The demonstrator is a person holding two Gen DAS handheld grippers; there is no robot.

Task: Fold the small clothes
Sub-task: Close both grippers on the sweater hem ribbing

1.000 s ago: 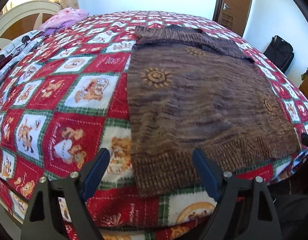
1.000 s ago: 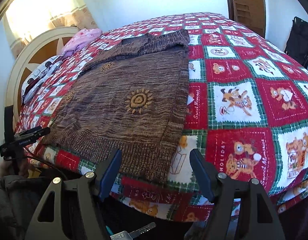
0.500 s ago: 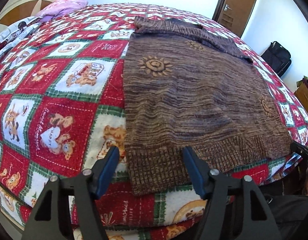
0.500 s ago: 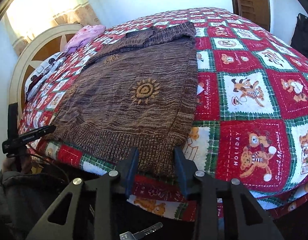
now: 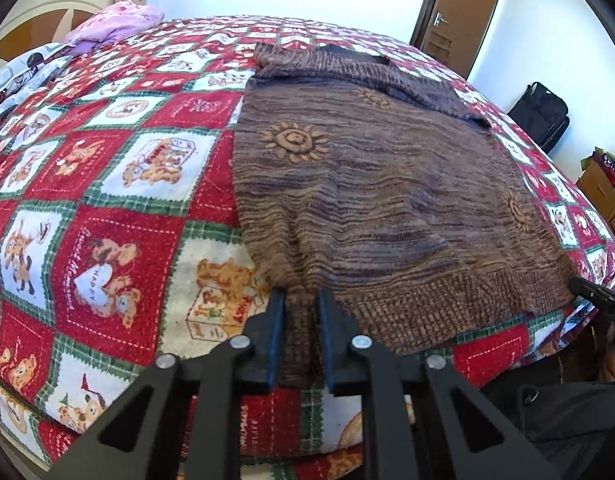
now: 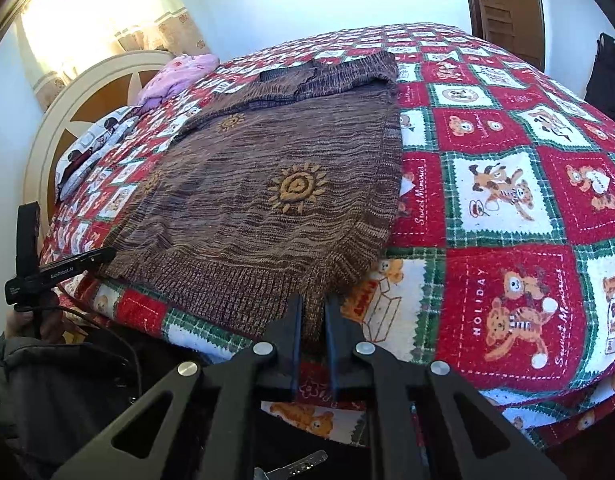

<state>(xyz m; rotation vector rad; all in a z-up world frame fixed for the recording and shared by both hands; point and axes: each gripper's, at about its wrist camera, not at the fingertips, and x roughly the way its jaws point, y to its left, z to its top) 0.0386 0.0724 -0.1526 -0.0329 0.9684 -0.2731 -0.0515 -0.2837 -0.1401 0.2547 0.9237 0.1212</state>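
Observation:
A brown knitted sweater [image 5: 367, 184] with orange sun motifs lies flat on the red, white and green teddy-bear quilt [image 5: 107, 200], its ribbed hem at the near edge of the bed. My left gripper [image 5: 301, 296] is closing on the hem's left corner, and the fabric is bunched between its blue pads. In the right wrist view the same sweater [image 6: 267, 184] spreads to the left over the quilt [image 6: 507, 200]. My right gripper [image 6: 314, 300] is closing on the hem's right corner, pinching the knit. The sleeves are folded across the far end.
A pink bundle [image 5: 115, 26] and patterned pillows [image 6: 95, 144] lie by the white headboard [image 6: 67, 112]. A brown door [image 5: 459, 8] and a black bag [image 5: 541, 114] stand beyond the bed. A person's dark jacket [image 6: 67, 380] is below the bed edge.
Both grippers closed from wide open onto the sweater's hem corners, and the fabric now bunches between each pair of pads. Neither hand shifted much.

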